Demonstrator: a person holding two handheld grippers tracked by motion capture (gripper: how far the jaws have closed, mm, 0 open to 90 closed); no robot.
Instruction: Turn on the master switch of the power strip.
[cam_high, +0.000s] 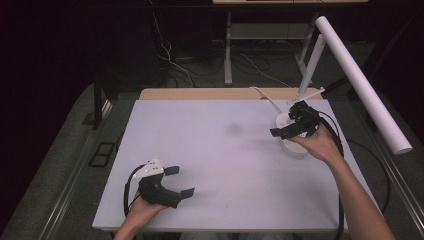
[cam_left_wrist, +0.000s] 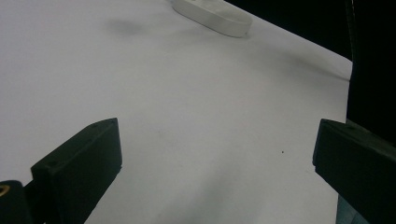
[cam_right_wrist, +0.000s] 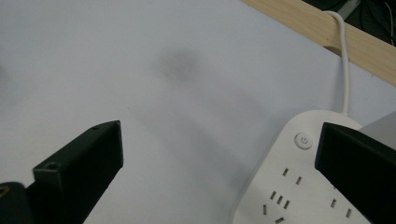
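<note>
Right hand-held gripper (cam_high: 286, 127) is hovering released, jaws wide, over the white power strip (cam_right_wrist: 299, 186) sitting at the tabletop's (cam_high: 220, 165) right side; left hand-held gripper (cam_high: 179, 181) is resting released near the front-left edge.

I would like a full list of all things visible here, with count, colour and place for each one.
power strip: 1, white, right side of the table, under the right tool
cord: 1, white, runs from the power strip over the far table edge
lamp: 1, white, long tube over the right table edge, on a stand at the far right corner
table: 1, white top with a wooden far edge
smudge: 1, dark grey, on the table near the middle
cables: several, white and dark, on the floor behind the table
left tool: 1, black, open, near left part of the table
right tool: 1, black, open, above the power strip
</note>
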